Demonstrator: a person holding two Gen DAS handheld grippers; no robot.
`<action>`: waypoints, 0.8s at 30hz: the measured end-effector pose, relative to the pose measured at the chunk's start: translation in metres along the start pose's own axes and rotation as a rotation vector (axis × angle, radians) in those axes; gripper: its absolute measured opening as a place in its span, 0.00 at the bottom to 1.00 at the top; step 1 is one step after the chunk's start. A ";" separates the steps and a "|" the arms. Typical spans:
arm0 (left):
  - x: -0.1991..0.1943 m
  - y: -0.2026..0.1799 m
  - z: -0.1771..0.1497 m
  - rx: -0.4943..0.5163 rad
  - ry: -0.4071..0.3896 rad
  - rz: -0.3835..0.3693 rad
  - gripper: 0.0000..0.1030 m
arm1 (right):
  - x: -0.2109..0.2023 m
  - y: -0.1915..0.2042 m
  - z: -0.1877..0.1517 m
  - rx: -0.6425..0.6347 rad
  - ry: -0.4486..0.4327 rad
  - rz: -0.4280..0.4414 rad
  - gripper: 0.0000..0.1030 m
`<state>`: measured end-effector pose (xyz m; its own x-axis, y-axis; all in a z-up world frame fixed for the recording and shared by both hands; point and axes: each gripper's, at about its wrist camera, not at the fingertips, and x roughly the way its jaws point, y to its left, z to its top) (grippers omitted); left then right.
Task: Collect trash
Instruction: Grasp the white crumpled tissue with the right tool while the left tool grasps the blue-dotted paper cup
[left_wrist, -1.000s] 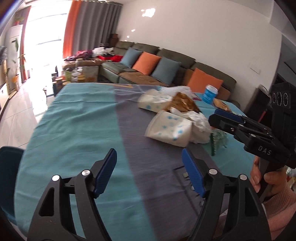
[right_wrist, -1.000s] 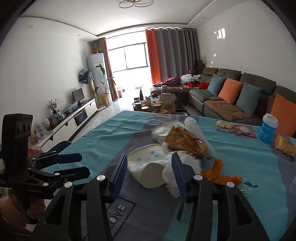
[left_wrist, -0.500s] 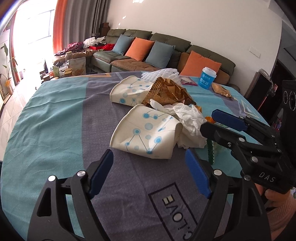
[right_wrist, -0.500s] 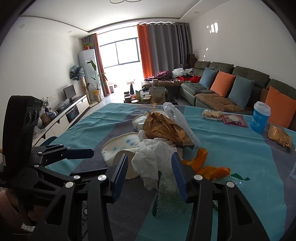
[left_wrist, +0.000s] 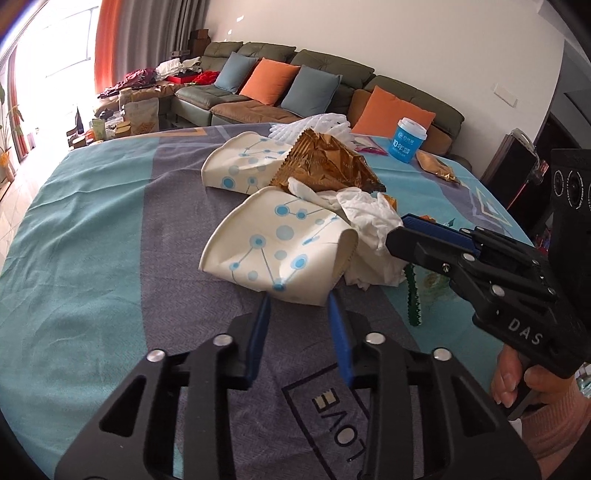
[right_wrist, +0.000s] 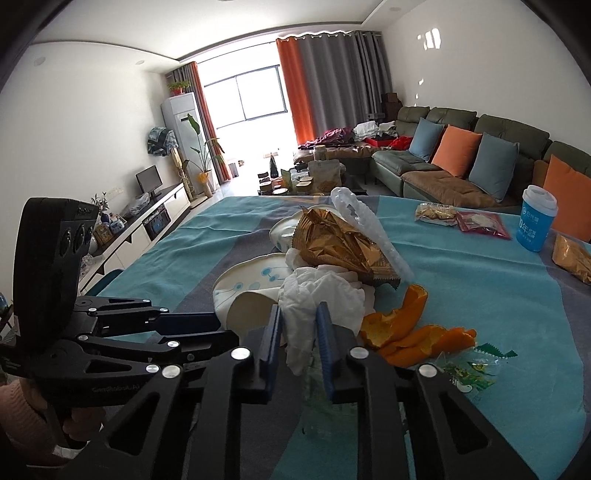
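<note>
A trash pile lies mid-table: two crushed white paper cups with blue dots, a gold foil wrapper (left_wrist: 325, 164), crumpled white tissue (left_wrist: 369, 218), white foam netting (right_wrist: 364, 225) and orange peel (right_wrist: 410, 332). My left gripper (left_wrist: 299, 306) is shut on the near paper cup (left_wrist: 280, 251), its blue pads pinching the cup's crushed lower edge. My right gripper (right_wrist: 297, 323) is shut on the white tissue (right_wrist: 314, 295), which hangs between its pads. In the left wrist view the right gripper (left_wrist: 417, 229) comes in from the right, against the tissue. The far cup (left_wrist: 240, 166) lies behind.
The table has a teal and grey cloth (left_wrist: 92, 240). A blue lidded cup (right_wrist: 535, 221), snack packets (right_wrist: 476, 221) and a gold bag (right_wrist: 572, 258) lie at the far right. A clear green-edged wrapper (right_wrist: 469, 369) lies beside the peel. A sofa (left_wrist: 332, 92) stands behind.
Both grippers moved forward to the pile and closed: the left on the near paper cup, the right on the white tissue. Both were open half a second ago.
</note>
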<state>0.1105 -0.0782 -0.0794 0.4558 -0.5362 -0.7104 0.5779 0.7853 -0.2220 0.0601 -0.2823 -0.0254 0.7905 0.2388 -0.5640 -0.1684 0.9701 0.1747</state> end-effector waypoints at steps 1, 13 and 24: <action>0.000 0.000 0.000 -0.002 0.001 -0.003 0.20 | -0.001 0.000 0.000 0.002 -0.001 0.001 0.11; -0.019 0.005 -0.004 -0.007 -0.049 0.003 0.01 | -0.017 0.004 0.003 0.024 -0.045 0.033 0.06; -0.031 -0.002 0.002 0.050 -0.114 0.070 0.47 | -0.028 0.000 0.011 0.045 -0.087 0.061 0.06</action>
<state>0.0963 -0.0635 -0.0557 0.5683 -0.5146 -0.6420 0.5736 0.8072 -0.1392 0.0439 -0.2898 -0.0008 0.8281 0.2904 -0.4795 -0.1923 0.9506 0.2437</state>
